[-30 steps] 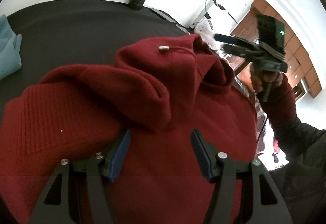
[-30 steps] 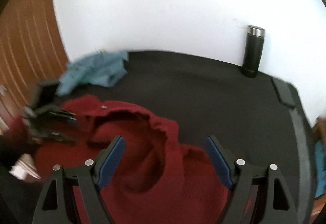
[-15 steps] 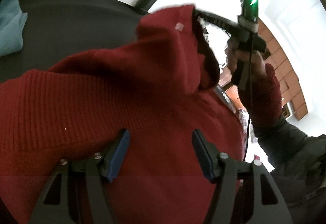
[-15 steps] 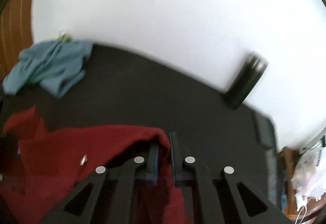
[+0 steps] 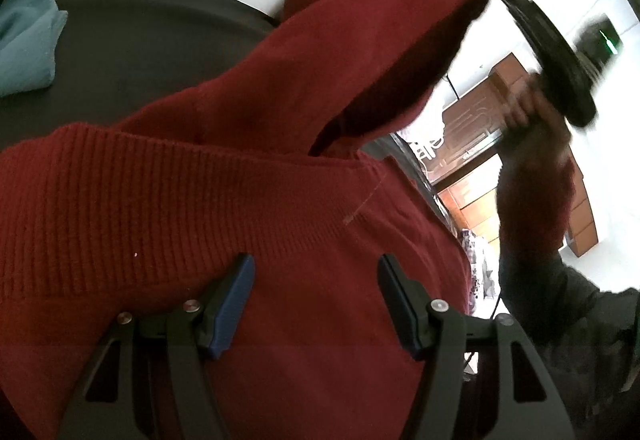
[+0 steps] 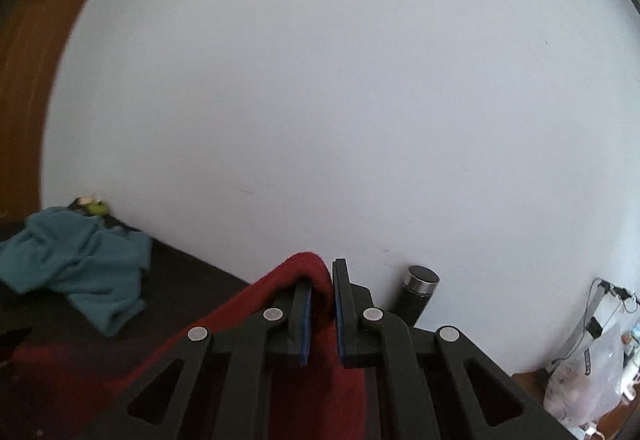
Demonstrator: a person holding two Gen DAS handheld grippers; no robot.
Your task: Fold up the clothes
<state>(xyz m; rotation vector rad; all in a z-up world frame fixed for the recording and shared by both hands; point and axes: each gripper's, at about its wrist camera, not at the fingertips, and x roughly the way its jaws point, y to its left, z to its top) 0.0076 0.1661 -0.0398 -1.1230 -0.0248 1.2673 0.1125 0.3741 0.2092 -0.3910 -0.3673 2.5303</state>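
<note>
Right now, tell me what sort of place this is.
Probably a room in a home, used as a laundry-folding spot. A red knit hoodie and a crumpled teal garment lie on a dark table against a plain white wall, with wooden cabinets behind.

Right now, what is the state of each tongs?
Left tongs: open, over the red hoodie, gripping nothing.
Right tongs: closed on the hoodie's hood edge.
</note>
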